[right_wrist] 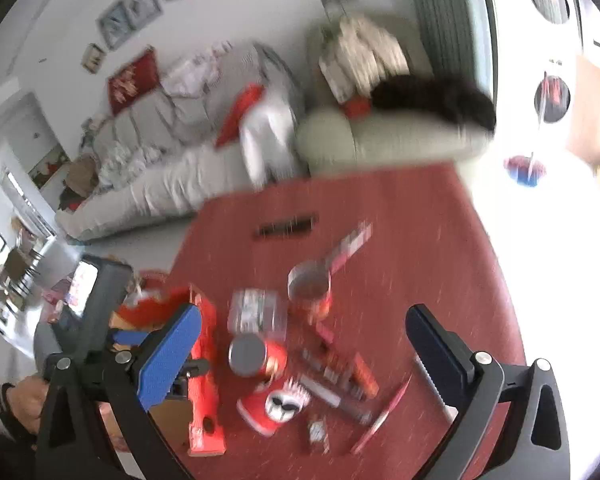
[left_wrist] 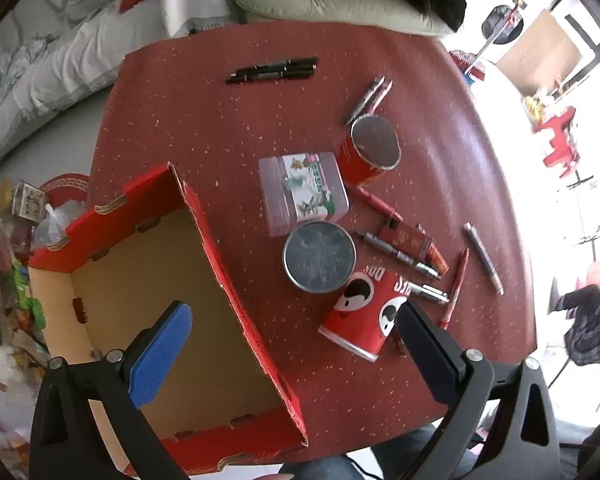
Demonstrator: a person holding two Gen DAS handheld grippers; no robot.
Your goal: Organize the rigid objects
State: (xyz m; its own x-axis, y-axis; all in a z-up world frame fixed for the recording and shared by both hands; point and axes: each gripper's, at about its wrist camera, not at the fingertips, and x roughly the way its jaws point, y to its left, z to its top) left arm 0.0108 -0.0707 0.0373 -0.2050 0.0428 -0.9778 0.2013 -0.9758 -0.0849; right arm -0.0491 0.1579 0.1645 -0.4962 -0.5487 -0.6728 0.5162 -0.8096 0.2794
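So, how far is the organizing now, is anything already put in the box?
Nothing looks done yet: the red cardboard box is empty inside. Nothing is in hand either; the left tool and right tool are both open and hold nothing. Everything is left: the three red cans, such as the lying one, the clear plastic case and the scattered pens lie on the red table.

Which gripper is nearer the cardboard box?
Left. The left gripper hangs over the cardboard box, one finger above its inside. The right gripper is over the cans beside it.
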